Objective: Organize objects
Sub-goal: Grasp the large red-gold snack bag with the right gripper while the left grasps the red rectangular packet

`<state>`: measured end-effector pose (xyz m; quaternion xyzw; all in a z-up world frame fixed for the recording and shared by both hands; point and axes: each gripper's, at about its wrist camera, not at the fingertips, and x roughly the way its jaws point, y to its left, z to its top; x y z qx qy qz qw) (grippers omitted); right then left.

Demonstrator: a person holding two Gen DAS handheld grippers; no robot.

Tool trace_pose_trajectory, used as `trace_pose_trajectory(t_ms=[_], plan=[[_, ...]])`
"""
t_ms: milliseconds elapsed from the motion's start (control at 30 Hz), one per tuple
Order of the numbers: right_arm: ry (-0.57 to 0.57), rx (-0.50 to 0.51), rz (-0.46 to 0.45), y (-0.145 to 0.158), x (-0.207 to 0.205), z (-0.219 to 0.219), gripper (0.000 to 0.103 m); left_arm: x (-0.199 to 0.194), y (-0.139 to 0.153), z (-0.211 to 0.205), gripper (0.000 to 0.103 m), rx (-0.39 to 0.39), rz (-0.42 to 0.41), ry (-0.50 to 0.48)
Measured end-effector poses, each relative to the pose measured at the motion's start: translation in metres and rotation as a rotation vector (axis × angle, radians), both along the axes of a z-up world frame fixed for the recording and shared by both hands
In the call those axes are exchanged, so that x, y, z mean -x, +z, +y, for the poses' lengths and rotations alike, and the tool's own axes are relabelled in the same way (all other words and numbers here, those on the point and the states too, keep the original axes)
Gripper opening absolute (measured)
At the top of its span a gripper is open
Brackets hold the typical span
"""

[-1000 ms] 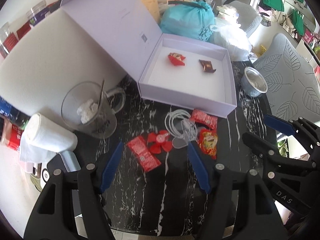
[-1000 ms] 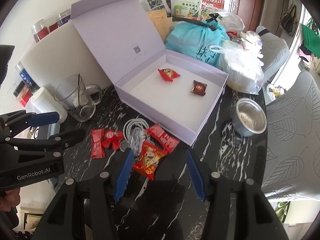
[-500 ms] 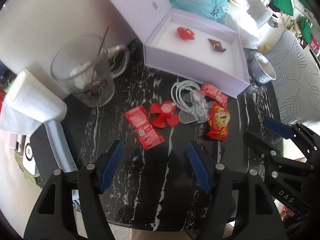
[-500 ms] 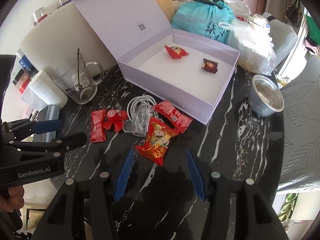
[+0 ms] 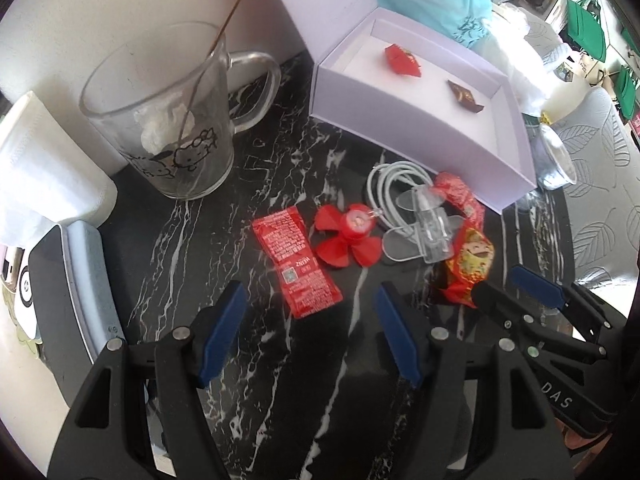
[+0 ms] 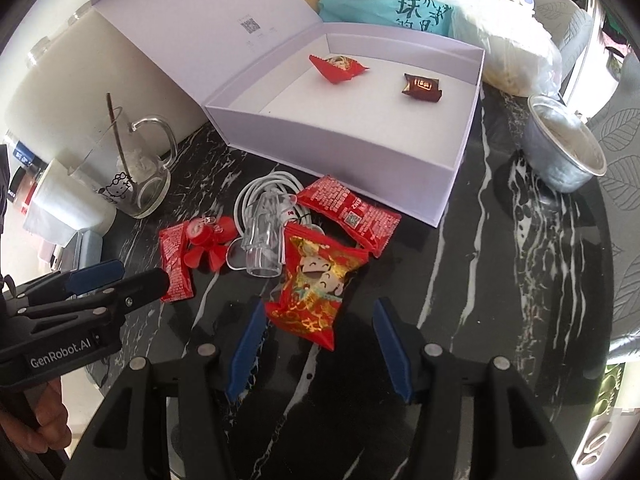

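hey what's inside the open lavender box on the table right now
Two wrapped candies lie apart on the floor of the lavender box: a red candy toward the lid side and a brown candy. The strip just behind the near wall is hidden from view.

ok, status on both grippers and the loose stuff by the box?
Left gripper open over red ketchup sachet. Right gripper open at red-gold snack packet. Lilac box holds two candies. Nothing blocking.
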<state>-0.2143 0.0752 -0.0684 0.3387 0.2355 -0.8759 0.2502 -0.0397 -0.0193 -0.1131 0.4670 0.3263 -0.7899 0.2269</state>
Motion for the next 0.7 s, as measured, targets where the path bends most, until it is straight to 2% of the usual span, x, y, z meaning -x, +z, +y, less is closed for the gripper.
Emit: trace_pose_trajectory(t_ms=[400, 533, 700], plan=[[-0.048, -0.041, -0.031, -0.014, 0.022, -0.007, 0.057, 0.012, -0.029, -0.011, 0.066, -0.042, -0.047, 0.007], [-0.04, -0.062, -0.009, -0.015, 0.022, -0.009, 0.057, 0.014, -0.035, -0.013, 0.066, -0.068, -0.049, -0.002], [-0.027, -0.101, 0.015, -0.017, 0.019, -0.01, 0.057, 0.021, -0.034, -0.01, 0.064, -0.019, -0.068, -0.036]])
